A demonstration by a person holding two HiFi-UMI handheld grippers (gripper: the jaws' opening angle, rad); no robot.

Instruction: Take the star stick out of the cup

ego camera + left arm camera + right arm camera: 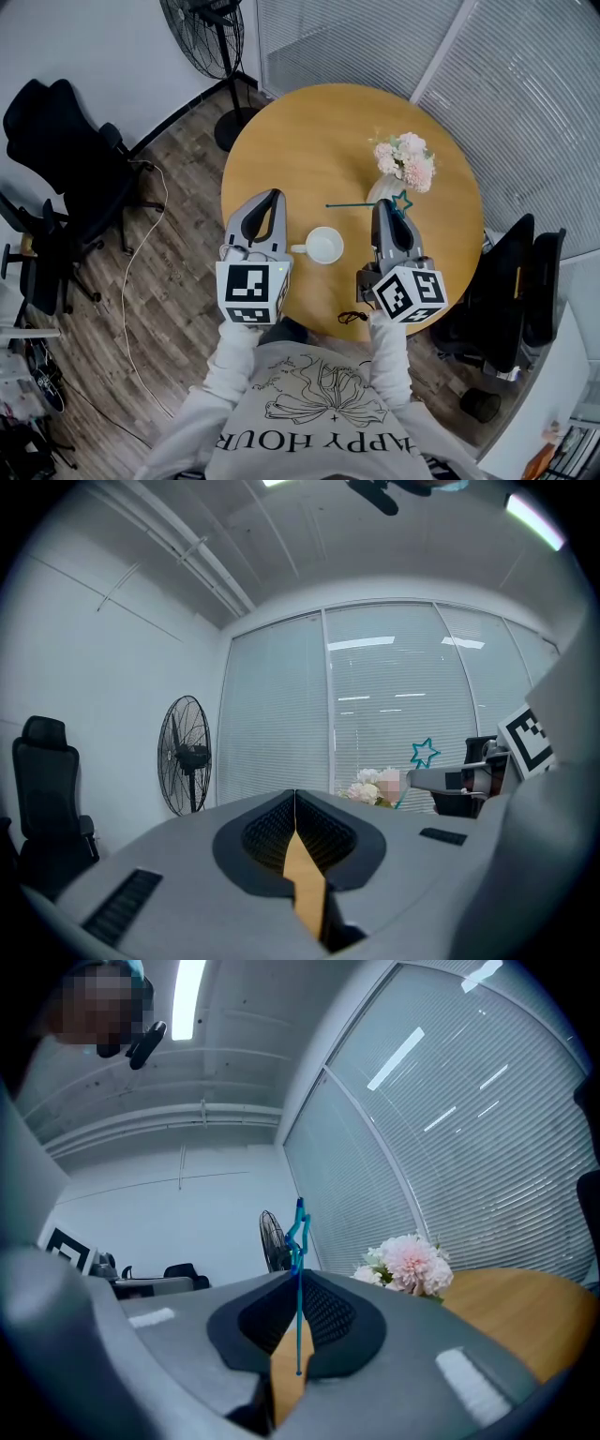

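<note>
A white cup point(325, 246) with its handle to the left stands on the round wooden table point(309, 131), between my two grippers, and looks empty. My right gripper point(386, 206) point(298, 1283) is just right of the cup and shut on the teal star stick point(298, 1241). The stick stands upright between the jaws. Its star point(403, 202) pokes out past the tip, and the star point(425, 753) also shows in the left gripper view. My left gripper point(275, 197) point(296, 803) hangs left of the cup, shut, with nothing in it.
A white vase of pink flowers point(405, 161) stands just beyond the right gripper. A thin teal line point(349, 203) lies on the table left of the vase. A standing fan point(211, 37) and black office chairs point(66, 141) are on the floor to the left.
</note>
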